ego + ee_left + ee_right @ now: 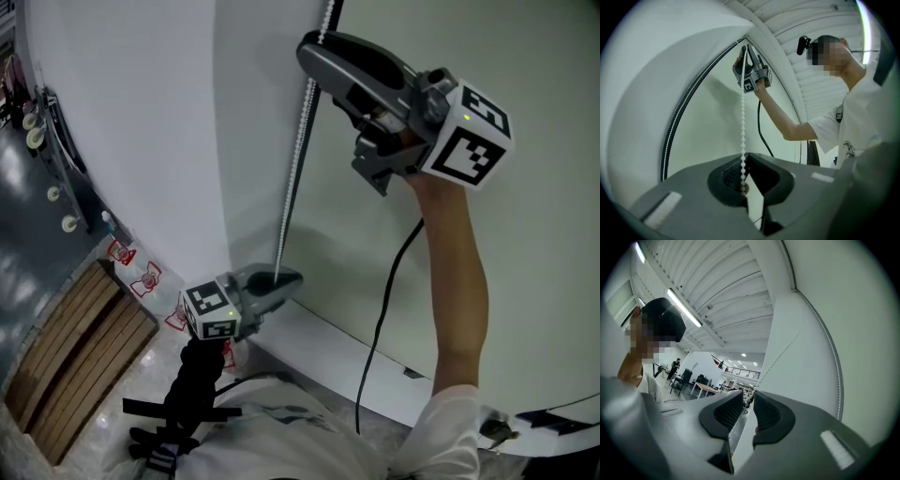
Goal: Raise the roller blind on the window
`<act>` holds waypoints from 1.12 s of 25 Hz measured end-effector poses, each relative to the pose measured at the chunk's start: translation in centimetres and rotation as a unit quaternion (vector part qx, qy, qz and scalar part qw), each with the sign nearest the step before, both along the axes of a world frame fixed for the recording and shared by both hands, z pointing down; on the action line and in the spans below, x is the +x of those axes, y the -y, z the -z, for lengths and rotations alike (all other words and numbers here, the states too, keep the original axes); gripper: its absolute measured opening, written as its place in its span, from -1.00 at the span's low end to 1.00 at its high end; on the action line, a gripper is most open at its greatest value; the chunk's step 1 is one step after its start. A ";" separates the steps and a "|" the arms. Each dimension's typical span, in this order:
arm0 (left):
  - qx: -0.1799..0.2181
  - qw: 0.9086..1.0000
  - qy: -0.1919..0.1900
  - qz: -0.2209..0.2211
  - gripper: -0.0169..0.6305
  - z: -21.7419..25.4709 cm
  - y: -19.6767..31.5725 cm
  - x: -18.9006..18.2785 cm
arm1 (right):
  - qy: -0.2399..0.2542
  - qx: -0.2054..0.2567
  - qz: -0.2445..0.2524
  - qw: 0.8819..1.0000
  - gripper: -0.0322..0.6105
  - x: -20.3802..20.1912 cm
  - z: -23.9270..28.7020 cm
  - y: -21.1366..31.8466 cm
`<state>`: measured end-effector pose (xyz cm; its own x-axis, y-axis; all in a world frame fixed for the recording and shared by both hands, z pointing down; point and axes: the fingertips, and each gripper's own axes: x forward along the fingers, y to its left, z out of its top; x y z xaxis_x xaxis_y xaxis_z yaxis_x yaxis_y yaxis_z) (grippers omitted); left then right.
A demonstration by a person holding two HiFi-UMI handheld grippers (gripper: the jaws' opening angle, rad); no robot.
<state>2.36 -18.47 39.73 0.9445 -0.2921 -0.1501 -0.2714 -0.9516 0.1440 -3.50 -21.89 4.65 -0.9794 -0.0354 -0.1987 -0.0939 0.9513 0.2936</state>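
1. Low beside the window sill (328, 342), the left gripper (284, 279) sits on the lower part of the white bead chain (295, 159). Its fingers (729, 177) are closed on the chain, which enters at their tips.
2. High up the same chain is the right gripper (314, 49), held on a raised bare arm. Its fingers (771, 414) stand a narrow way apart. The chain runs into the gap, and the pads do not visibly press on it.
3. Between the two grippers the chain hangs straight and looks taut.
4. Right of the chain, the pale green roller blind (534, 244) reaches down to the sill.
5. A black cable (380, 309) hangs beside the raised arm.
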 end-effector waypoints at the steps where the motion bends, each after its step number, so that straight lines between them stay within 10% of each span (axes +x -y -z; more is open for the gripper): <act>1: -0.001 1.000 0.000 0.000 -0.95 0.2 0.1 0.1 | 0.002 -0.002 -0.002 1.000 -0.71 0.1 0.4 0.1; 15: -0.013 1.000 -0.004 -0.005 -0.95 0.5 0.0 0.0 | 0.027 -0.086 0.013 0.996 -0.85 1.1 -1.5 0.9; 28: -0.013 1.000 -0.005 -0.004 -0.95 1.1 0.2 0.3 | -0.063 -0.101 0.000 0.993 -0.86 0.2 -11.2 -0.7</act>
